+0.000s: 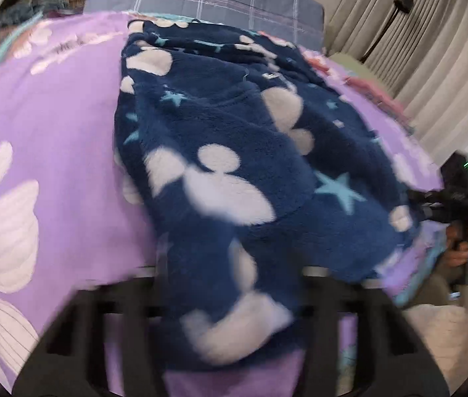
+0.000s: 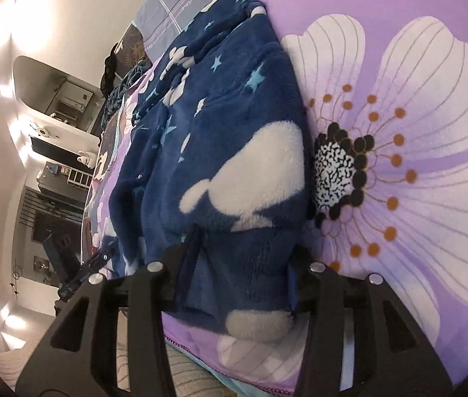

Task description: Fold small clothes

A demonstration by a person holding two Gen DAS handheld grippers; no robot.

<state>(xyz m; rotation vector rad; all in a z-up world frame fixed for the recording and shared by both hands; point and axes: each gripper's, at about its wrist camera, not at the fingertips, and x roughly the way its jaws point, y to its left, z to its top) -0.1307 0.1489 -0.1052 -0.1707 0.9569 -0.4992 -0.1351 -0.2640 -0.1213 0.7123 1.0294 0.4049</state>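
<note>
I'm seeing the fleece (image 1: 234, 152) lying bunched on the purple sheet (image 1: 52, 132), beside the big printed flower (image 2: 382, 152), near hem hanging toward me. My left gripper (image 1: 230, 297) is closing narrow jaws on a thick fold of that hem, though blur is hiding how firm the pinch is; my right gripper (image 2: 237, 274) is straddling the other hem corner, half open, pads seemingly not pressing. I'm judging it light, soft, bulky and springy with good friction, so I'm favouring deep bites at the hem corners over the plush middle, where layers are likely slipping.
</note>
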